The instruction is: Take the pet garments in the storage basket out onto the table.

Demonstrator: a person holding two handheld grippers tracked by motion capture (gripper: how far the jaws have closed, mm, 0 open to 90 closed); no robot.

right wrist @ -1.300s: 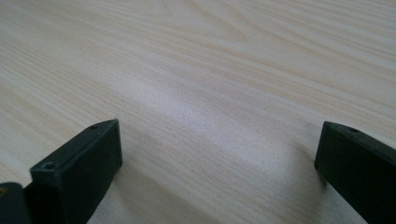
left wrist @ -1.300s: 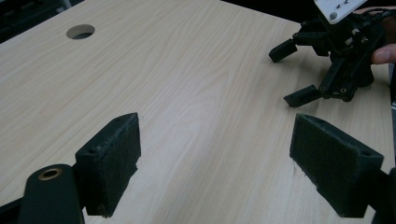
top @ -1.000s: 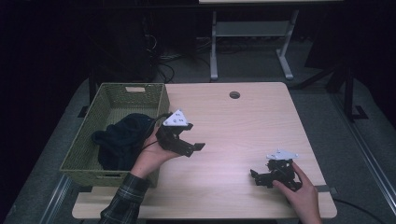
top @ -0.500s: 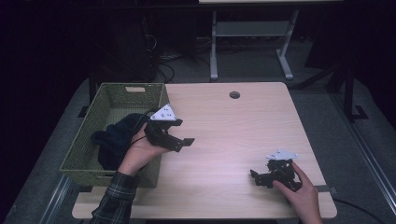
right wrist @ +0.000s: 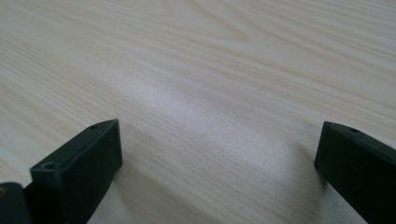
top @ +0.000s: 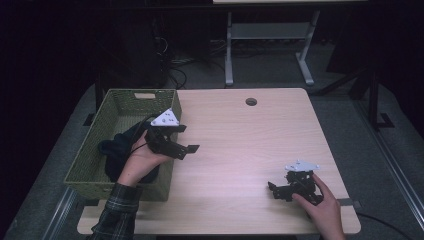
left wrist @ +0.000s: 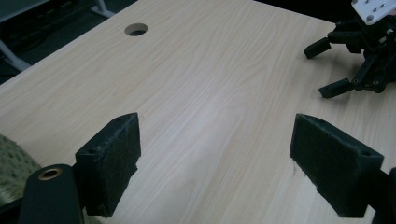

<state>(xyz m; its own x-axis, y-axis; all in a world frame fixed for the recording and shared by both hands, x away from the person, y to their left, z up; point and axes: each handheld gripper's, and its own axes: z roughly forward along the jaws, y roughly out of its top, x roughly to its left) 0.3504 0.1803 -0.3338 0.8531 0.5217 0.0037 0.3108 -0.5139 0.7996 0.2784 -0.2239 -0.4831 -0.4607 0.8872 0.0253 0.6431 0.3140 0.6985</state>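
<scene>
My left gripper [top: 186,139] hangs open over the right rim of the green woven basket [top: 117,105], with nothing between its pads [left wrist: 114,156]. A dark garment [top: 117,150] lies inside the basket, beside and below the left hand. My right gripper [top: 274,190] rests low on the wooden table [top: 240,145] near the front right corner, jaws spread wide and empty, as its own view [right wrist: 217,172] confirms. In the left gripper view the right gripper [left wrist: 359,56] shows at the upper right.
A round cable hole [top: 251,101] sits near the table's far edge. Behind the table stand a white metal frame [top: 270,40] and loose cables [top: 175,65] on the dark floor. Bare wood lies between the two grippers.
My left gripper has drawn back to the left, from over the table to over the basket's right rim, staying open. The right gripper has stayed in place.
</scene>
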